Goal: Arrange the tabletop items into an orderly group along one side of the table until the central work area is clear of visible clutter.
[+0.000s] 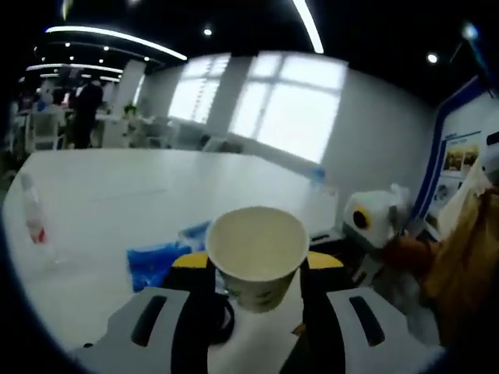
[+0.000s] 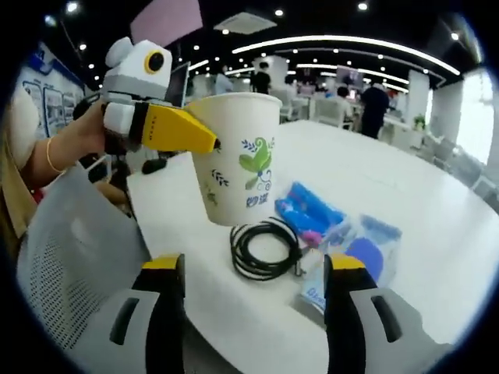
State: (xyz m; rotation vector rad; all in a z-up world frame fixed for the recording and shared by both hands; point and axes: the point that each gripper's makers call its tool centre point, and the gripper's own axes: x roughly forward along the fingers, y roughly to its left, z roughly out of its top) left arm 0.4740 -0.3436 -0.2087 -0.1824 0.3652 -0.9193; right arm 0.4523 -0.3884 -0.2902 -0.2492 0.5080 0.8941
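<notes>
While the left gripper (image 2: 204, 142) clamps the paper cup (image 2: 236, 156) by its wall and holds it above the white table (image 2: 437, 226), the cup sits low centre in the left gripper view, mouth open towards the lens. The right gripper (image 2: 253, 312) stands with jaws wide, holding nothing, at the bottom of its own view. Just below the cup lie a coiled black cable (image 2: 263, 248) and blue packets (image 2: 312, 210). A plastic bottle (image 1: 33, 214) stands at the left, with bare tabletop stretching beyond.
</notes>
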